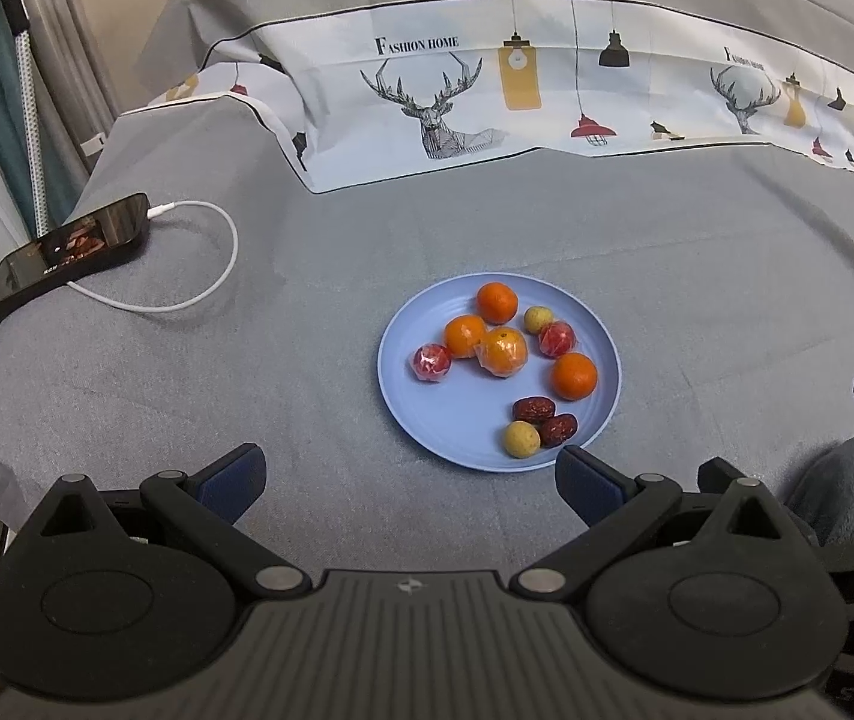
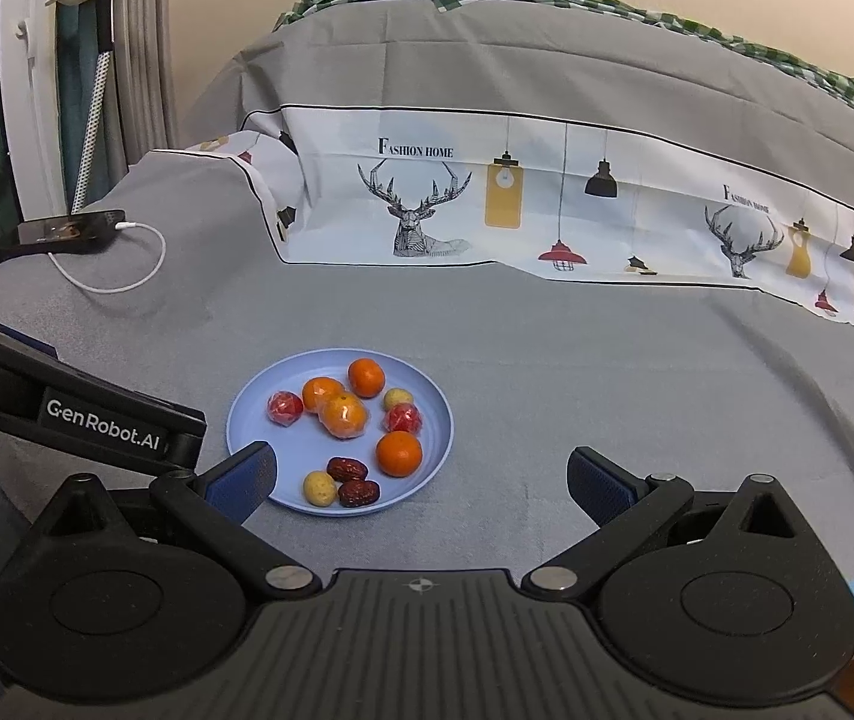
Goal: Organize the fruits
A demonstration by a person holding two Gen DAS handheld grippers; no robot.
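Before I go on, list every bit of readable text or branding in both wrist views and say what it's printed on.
"FASHION HOME": printed strip of the bedding, above the deer drawing.
"FASHION HOME" again, further right on the same strip, small and partly blurred.
"GenRobot.AI": side of the left gripper's body.
Phone screen: small characters, too blurred to read.

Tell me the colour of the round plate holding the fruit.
Light blue: the round plastic plate shows best in the left wrist view.

Matt plastic plate point(image 1: 420, 420) w/ glossy oranges point(image 1: 496, 302) (one film-wrapped); rough grey cloth point(image 1: 186, 396); glossy phone point(image 1: 66, 252).
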